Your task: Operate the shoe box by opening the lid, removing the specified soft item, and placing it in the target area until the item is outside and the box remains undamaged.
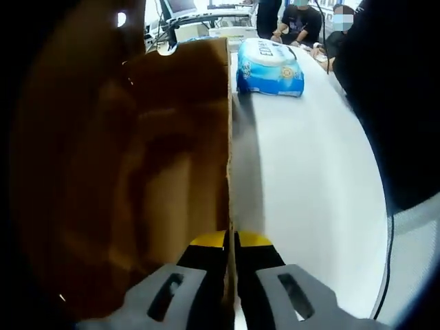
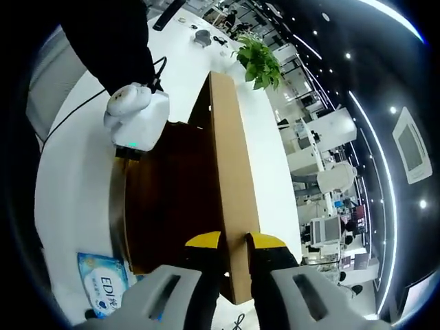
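Both grippers pinch the raised cardboard lid (image 2: 230, 179) edge: left gripper (image 1: 230, 242), right gripper (image 2: 234, 240), fingers pressed on the board. The soft blue pack (image 1: 270, 67) lies far along the white bench (image 1: 316, 192). Lift evenly, hinging slowly, so the board doesn't crease.

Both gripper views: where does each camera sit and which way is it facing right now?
Left gripper view: rides the left gripper, shut on the cardboard box lid, facing along the white table toward a blue pack.
Right gripper view: rides the right gripper, shut on the lid's edge, facing the left gripper.
Shared: lid, table, pack.
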Demonstrator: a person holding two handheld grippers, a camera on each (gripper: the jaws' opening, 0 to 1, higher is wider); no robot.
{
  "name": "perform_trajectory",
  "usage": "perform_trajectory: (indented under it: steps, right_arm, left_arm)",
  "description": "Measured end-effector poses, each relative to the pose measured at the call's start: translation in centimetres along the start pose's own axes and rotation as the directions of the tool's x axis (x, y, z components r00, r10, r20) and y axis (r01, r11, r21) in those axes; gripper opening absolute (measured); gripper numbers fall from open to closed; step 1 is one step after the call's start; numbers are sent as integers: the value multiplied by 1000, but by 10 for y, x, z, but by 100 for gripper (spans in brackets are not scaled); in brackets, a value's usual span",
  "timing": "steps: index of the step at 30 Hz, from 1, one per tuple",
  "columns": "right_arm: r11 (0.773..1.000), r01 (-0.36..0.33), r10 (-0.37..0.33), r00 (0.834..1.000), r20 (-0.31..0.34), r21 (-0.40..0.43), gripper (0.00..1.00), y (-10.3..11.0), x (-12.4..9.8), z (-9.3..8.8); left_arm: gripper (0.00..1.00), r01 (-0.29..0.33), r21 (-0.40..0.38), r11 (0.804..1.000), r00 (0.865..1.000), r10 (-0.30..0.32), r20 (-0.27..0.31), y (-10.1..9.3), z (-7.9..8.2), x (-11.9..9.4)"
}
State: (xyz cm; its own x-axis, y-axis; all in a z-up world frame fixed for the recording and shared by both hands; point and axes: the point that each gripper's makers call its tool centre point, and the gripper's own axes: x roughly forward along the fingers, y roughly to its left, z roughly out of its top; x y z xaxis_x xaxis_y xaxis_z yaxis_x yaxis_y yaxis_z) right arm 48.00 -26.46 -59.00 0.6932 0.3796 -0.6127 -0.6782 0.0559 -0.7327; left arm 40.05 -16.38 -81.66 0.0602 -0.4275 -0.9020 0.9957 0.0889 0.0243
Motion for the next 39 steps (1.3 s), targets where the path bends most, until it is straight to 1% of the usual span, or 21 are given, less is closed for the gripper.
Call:
perform_trajectory:
  steps: [1,4,7,9,13,17,20,22,23,24,27,28,29,30,32,34,38,39]
  right_arm:
    - [1000,-2,2,1000,0,2,11,1,0,0]
    - [1000,-3,3,1000,2,10,11,6,-2,1]
    - [1000,-4,4,1000,2,11,11,12,-4,1]
    - [1000,-8,7,1000,6,18,11,16,-5,2]
    - [999,-16,15,1000,11,30,11,22,-8,2]
    - [999,-20,20,1000,14,26,11,29,-9,2]
    - [1000,-20,20,1000,17,24,11,31,-10,1]
    - [999,-28,27,999,21,38,11,34,-11,2]
    - [999,-39,39,999,30,24,12,39,-12,3]
    - [999,-37,37,999,27,19,12,42,-12,3]
    - [999,-35,35,999,22,22,12,49,-11,2]
    - [999,-33,33,999,23,26,12,50,-11,2]
    - [998,-37,36,999,23,47,12,51,-10,2]
    - [995,-44,42,999,25,88,12,54,-9,1]
    - [994,-41,39,999,26,101,12,53,-8,1]
    - [996,-39,37,999,25,80,12,52,-8,1]
    - [996,-38,35,999,30,84,12,46,-7,0]
    - [996,-36,34,999,32,79,15,44,-7,0]
  left_arm:
    - [3,0,27,1000,1000,0,2,-1,0,0]
    - [4,-4,14,1000,1000,4,6,-1,1,0]
    - [8,-2,27,1000,1000,2,10,-6,0,-2]
    - [8,-14,25,1000,1000,13,17,-5,0,-2]
    - [6,-18,14,1000,1000,18,16,-3,1,-2]
    - [1,-37,20,999,999,37,19,2,2,-2]
    - [1,-35,27,999,999,35,17,1,2,-2]
    - [1,-40,20,999,999,40,22,1,2,-1]
    - [1,-45,20,999,999,45,24,0,2,-2]
    - [1,-47,24,999,999,46,24,0,3,-2]
    - [1,-48,14,999,999,47,23,2,3,-1]
    - [1,-51,8,999,998,50,29,3,3,-1]
    - [1,-53,-1,999,998,53,35,3,3,-1]
    - [1,-56,-2,998,998,56,37,4,4,-1]
    - [1,-57,-1,998,998,57,42,4,4,-1]
    - [1,-56,3,998,997,56,44,4,4,0]
    - [1,-51,-2,999,997,51,50,4,4,1]
    - [1,-50,2,999,998,50,50,4,4,1]
